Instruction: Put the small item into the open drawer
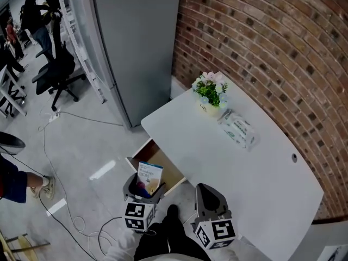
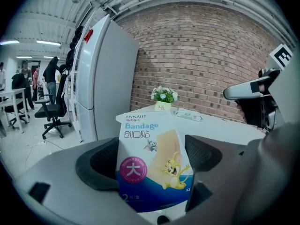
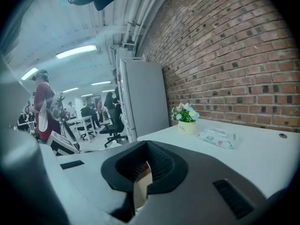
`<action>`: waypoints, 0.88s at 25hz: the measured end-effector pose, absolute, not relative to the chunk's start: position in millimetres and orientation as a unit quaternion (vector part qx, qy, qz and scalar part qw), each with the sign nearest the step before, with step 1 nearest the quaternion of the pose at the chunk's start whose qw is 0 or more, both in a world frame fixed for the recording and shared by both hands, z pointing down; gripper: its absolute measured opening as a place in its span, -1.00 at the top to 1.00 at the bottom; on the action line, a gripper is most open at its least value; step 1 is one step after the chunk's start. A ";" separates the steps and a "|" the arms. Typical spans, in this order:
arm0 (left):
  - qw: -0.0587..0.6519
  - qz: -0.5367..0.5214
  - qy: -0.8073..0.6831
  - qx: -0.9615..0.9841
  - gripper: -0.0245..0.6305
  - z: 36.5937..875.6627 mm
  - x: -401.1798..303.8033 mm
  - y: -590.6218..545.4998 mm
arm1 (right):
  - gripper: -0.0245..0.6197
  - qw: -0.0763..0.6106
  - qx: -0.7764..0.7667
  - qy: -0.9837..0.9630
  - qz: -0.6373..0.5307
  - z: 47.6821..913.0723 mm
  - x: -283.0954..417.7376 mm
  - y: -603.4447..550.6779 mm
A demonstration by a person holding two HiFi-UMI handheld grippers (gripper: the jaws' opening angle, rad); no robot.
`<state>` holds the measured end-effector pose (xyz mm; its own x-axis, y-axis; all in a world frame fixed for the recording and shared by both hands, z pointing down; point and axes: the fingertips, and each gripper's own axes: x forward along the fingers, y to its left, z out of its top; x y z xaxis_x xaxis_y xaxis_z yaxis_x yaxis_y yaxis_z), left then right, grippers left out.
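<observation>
A blue and white bandage pack (image 1: 149,176) with a cartoon print stands upright between the jaws of my left gripper (image 1: 143,188), which is shut on it. In the left gripper view the pack (image 2: 152,165) fills the gap between both pads. It hangs over the front part of the open wooden drawer (image 1: 159,155), which is pulled out from the left edge of the white table (image 1: 261,178). My right gripper (image 1: 210,196) hovers at the table's near edge, to the right of the drawer. Its jaws (image 3: 143,175) are shut with nothing between them.
A small pot of flowers (image 1: 210,93) and a pack of wet wipes (image 1: 238,129) lie at the table's far side by the brick wall (image 1: 272,42). A tall grey cabinet (image 1: 136,37) stands behind the drawer. Cables (image 1: 65,222), an office chair (image 1: 57,72) and people are on the left.
</observation>
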<state>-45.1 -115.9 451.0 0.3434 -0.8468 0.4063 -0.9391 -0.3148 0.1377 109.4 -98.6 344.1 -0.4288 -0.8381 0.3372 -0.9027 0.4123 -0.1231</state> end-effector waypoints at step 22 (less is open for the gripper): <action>0.191 0.198 -0.458 0.845 -0.43 571.8 -41.1 -162.4 | 0.84 0.122 0.604 -0.763 0.194 415.3 77.1 -85.8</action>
